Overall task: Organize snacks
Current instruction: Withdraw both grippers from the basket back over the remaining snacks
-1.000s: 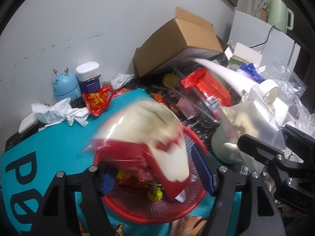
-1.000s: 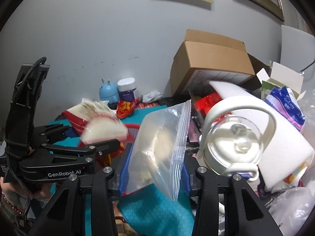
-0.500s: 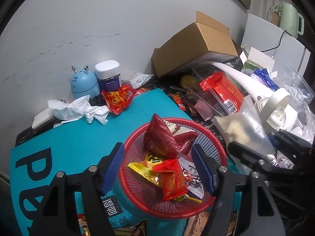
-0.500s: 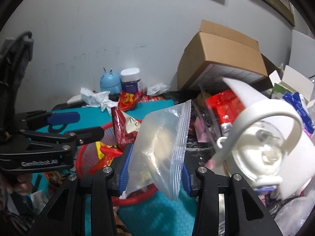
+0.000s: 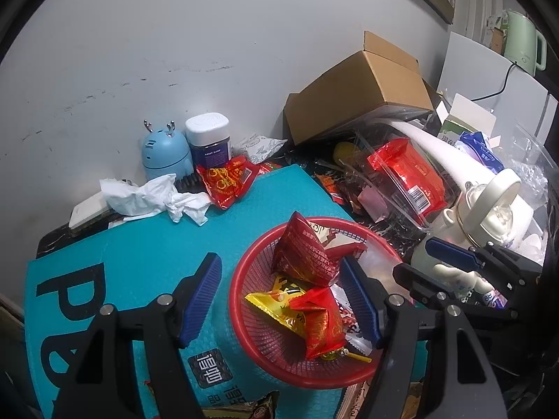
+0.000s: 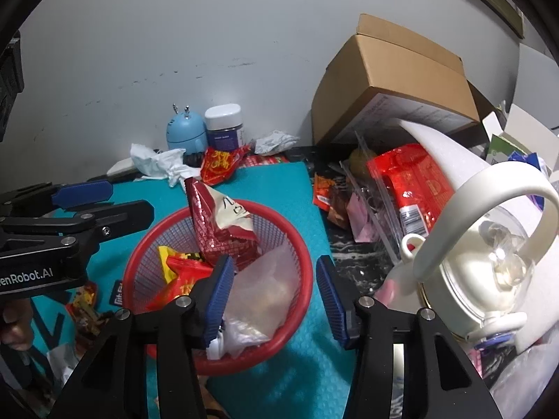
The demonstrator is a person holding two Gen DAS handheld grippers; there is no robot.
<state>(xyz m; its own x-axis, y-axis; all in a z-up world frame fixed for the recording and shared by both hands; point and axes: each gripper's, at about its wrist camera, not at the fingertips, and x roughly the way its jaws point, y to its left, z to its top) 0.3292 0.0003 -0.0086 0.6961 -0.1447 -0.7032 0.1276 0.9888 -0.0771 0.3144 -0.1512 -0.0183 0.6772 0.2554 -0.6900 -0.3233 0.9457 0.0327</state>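
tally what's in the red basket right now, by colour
Dark red packet: 1
Bright red packet: 1
Yellow packet: 1
Clear bag: 1
Total: 4 that I can make out in the basket; others may be hidden underneath.

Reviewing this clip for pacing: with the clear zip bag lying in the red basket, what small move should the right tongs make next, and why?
Probably lift the right tongs up and clear. Their jaws are opening and the clear zip bag lies in the red basket, no pad pressing it. A red snack packet remains on the teal mat, likely the next pick.
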